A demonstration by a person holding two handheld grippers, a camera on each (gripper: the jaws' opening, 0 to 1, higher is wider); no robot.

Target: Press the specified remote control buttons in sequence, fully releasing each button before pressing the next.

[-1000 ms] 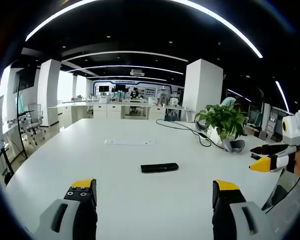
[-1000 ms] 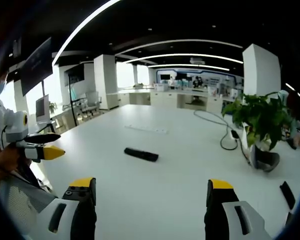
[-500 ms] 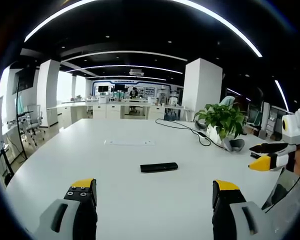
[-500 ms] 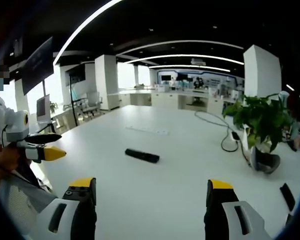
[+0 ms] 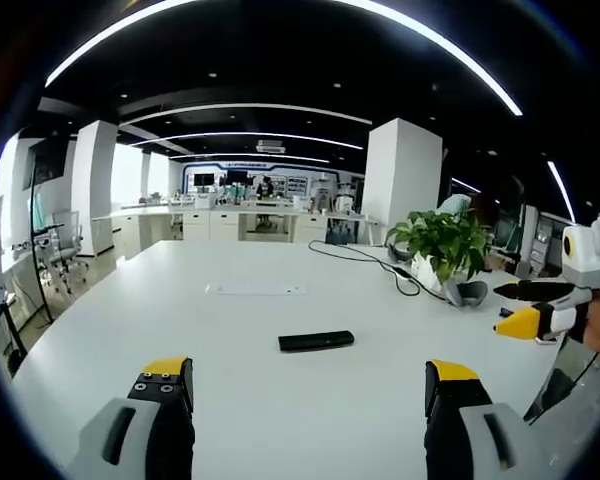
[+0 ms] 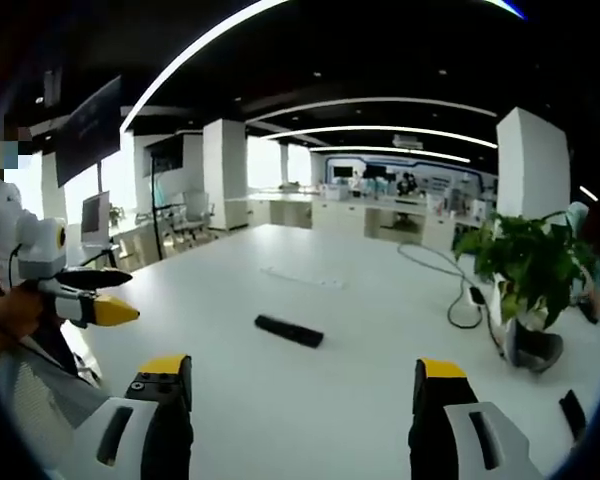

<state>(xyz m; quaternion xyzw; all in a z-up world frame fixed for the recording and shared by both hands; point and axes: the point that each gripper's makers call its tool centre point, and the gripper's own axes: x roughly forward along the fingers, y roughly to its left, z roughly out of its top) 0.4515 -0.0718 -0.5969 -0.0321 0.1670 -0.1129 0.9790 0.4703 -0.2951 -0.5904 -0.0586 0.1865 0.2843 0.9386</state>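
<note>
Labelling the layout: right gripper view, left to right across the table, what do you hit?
Left tool, held at the table's left edge → black remote control, lying flat on the white table → black cable → potted plant → small dark object by the right edge.

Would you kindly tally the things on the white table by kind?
Remote: 1
Potted plant: 1
Black cable: 1
Flat white strip: 1
Small dark item at the table's edge: 1
Total: 5
</note>
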